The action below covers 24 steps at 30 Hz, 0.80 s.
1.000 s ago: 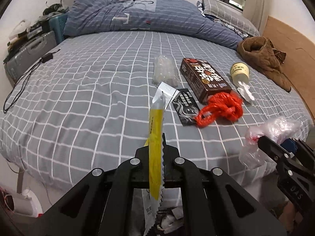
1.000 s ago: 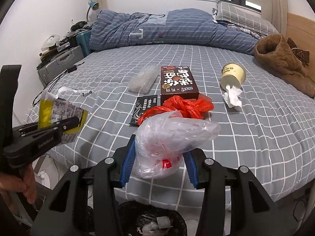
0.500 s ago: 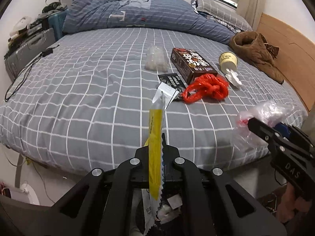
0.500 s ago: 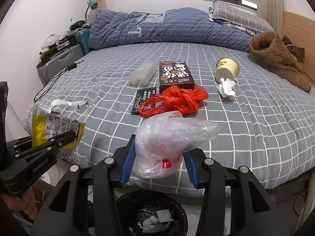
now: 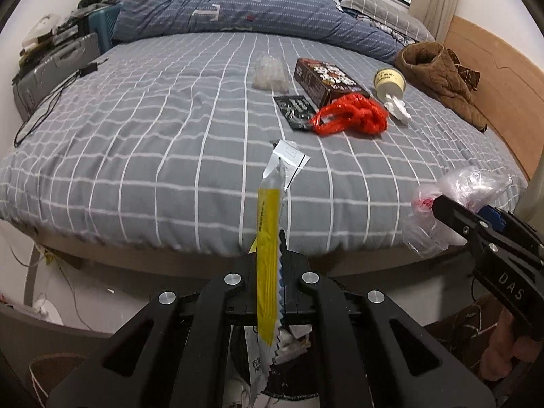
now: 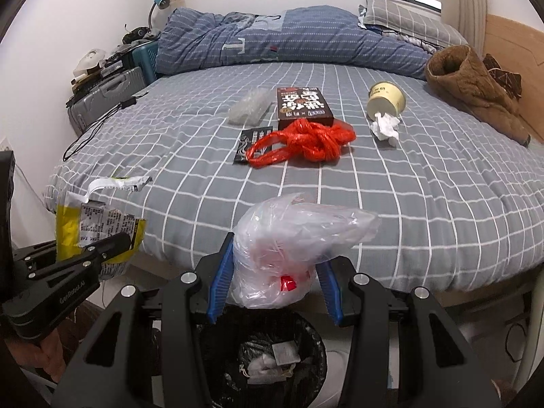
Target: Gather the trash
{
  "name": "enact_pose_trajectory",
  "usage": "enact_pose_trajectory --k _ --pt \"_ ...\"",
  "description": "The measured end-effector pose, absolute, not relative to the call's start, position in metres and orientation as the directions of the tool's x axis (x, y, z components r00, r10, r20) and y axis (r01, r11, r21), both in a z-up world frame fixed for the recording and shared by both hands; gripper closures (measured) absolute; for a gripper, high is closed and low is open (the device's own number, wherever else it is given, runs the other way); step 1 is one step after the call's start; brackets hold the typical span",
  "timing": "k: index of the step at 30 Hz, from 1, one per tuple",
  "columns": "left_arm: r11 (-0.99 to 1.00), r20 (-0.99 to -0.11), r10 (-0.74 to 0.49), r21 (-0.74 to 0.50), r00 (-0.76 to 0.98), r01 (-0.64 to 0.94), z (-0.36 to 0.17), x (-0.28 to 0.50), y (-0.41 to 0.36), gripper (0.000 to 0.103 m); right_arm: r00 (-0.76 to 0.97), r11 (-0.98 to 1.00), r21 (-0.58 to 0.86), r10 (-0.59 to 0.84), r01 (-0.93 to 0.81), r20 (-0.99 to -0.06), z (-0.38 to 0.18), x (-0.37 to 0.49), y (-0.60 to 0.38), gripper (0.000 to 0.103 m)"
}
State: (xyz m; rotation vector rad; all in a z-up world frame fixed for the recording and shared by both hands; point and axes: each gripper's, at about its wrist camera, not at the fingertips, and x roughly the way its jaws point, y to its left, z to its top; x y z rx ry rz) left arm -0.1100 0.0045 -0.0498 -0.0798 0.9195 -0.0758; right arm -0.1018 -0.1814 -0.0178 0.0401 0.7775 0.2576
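My left gripper (image 5: 270, 272) is shut on a yellow snack wrapper (image 5: 268, 238), held edge-on off the foot of the bed; the wrapper also shows in the right wrist view (image 6: 95, 227). My right gripper (image 6: 275, 272) is shut on a crumpled clear plastic bag (image 6: 292, 238), above a black trash bin (image 6: 265, 357) that holds some rubbish. On the grey checked bed (image 6: 408, 197) lie a red plastic bag (image 6: 302, 142), a black packet (image 6: 251, 137), a dark brown box (image 6: 302, 105), a clear wrapper (image 6: 248, 105) and a tipped yellow cup (image 6: 386, 100) with tissue (image 6: 386, 127).
A brown jacket (image 6: 476, 91) lies at the bed's right, by a wooden headboard (image 6: 513, 44). A blue duvet (image 6: 289, 40) is bunched at the far side. A grey suitcase (image 6: 105, 98) and a black cable (image 6: 98, 125) are at the left.
Both grippers have drawn back from the bed and lowered, still holding the wrapper and the bag. The bed's foot edge and the trash bin have come more into view.
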Motion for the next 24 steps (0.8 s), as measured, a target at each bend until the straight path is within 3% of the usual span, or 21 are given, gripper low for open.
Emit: enact_pose_trajectory --k 24 --pt "0.991 -0.863 -0.127 -0.136 0.49 0.016 -0.101 -0.156 0.004 0.098 0.56 0.973 0.144 0.223 -0.181 -0.798 -0.072 -0.152 -0.179 0.059"
